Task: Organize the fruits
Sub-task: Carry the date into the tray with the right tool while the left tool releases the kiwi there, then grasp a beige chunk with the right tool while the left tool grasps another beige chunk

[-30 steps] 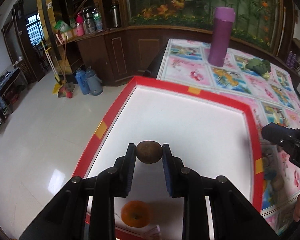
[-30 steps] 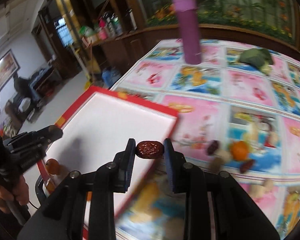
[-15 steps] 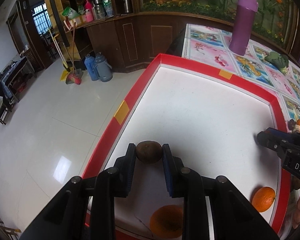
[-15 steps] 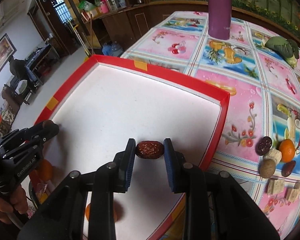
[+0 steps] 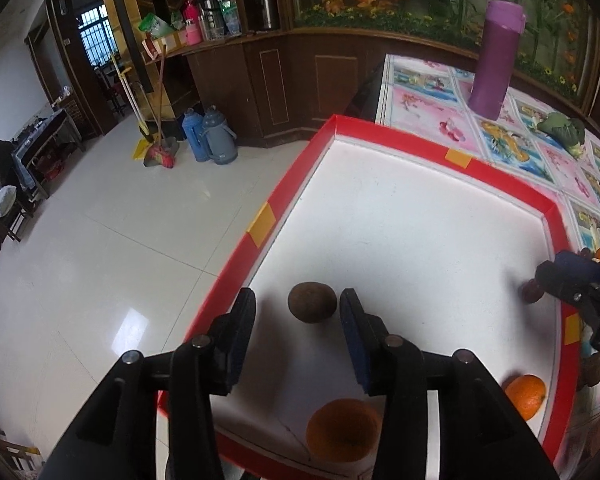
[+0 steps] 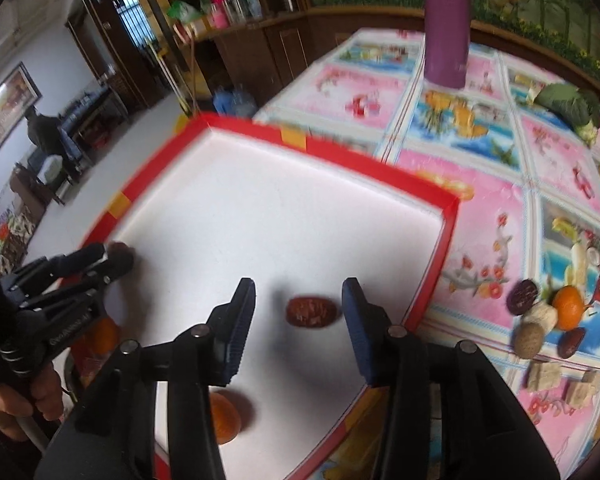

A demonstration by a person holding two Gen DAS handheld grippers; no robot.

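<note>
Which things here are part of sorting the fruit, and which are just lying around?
Part of the job:
- red-rimmed tray
- kiwi
- red date
- oranges
- loose fruit on the tablecloth

Lying about:
- purple flask
- green cloth
- broom

Floor (image 5: 100, 264): pale glossy tiles, reflecting daylight. Dark wood cabinets (image 5: 284, 80) line the far wall; a shelf above holds flasks and bottles (image 5: 204, 16). Two blue-grey thermos jugs (image 5: 210, 136) stand on the floor beside a broom and dustpan (image 5: 156, 148). A barred window (image 5: 90, 34) is bright at left. Framed picture (image 6: 6, 108) on white wall.
</note>
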